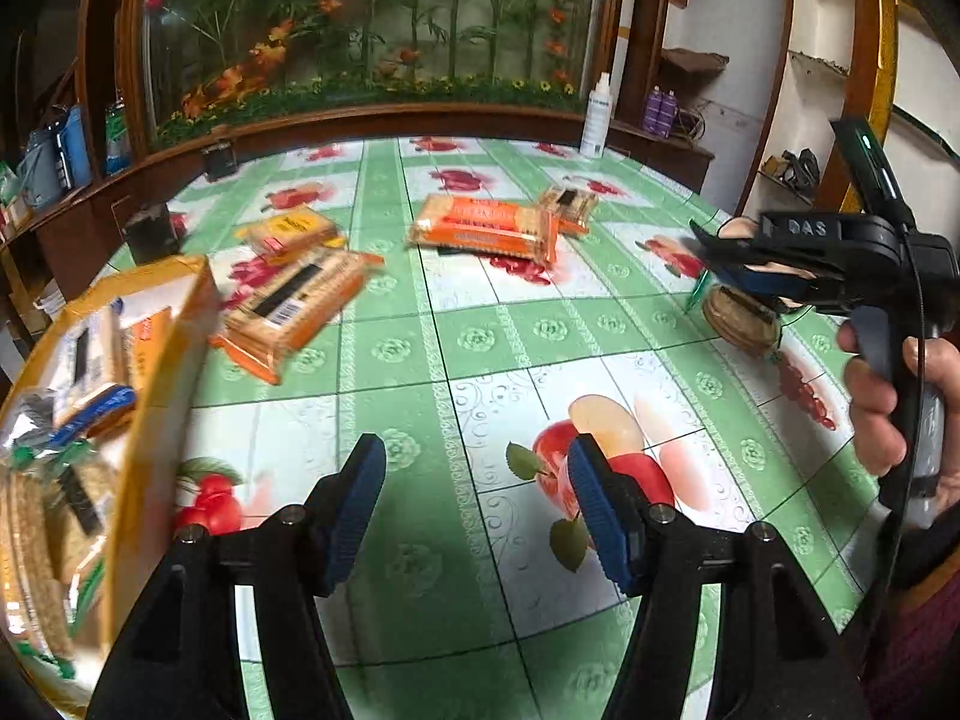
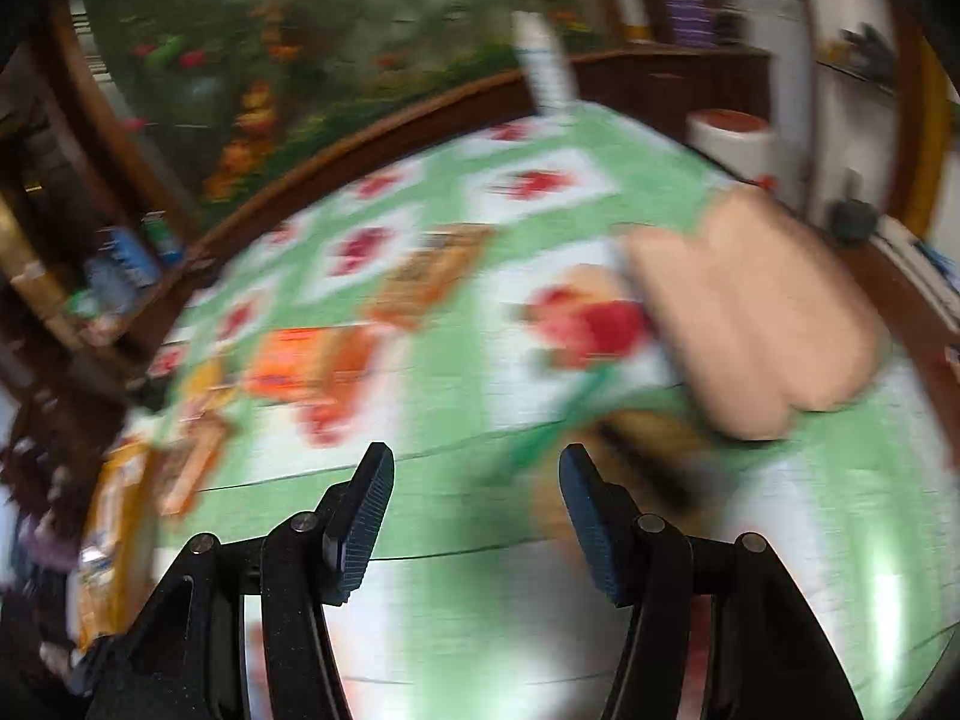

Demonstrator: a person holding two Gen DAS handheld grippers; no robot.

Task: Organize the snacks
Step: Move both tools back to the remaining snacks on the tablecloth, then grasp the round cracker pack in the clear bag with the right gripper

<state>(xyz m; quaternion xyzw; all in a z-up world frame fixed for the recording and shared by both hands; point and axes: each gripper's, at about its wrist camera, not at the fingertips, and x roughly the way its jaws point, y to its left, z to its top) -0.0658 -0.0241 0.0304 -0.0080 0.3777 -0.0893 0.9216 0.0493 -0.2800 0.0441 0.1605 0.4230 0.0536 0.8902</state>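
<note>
Several orange cracker packs lie on the green fruit-print tablecloth [image 1: 468, 360]: a blurred one [image 1: 294, 312] near the box, a yellow-labelled one [image 1: 288, 231], a long one [image 1: 486, 228] and a small one [image 1: 567, 204]. At the left a yellow box [image 1: 162, 360] holds several snack packs. My left gripper [image 1: 474, 468] hangs open over bare cloth, nothing between its fingers. A hand holds my right gripper [image 1: 711, 261] at the right, above a round biscuit pack [image 1: 741, 318] in green wrap. The blurred right wrist view shows the right gripper [image 2: 477, 468] open and empty, a pale peach pack [image 2: 750, 312] beyond it.
A white spray bottle [image 1: 596, 117] stands at the table's far edge. Two small black boxes [image 1: 150, 231] [image 1: 219, 159] sit at the far left. A wooden ledge and a glass case of artificial flowers run behind. A white tub with a red lid [image 2: 729, 132] stands right.
</note>
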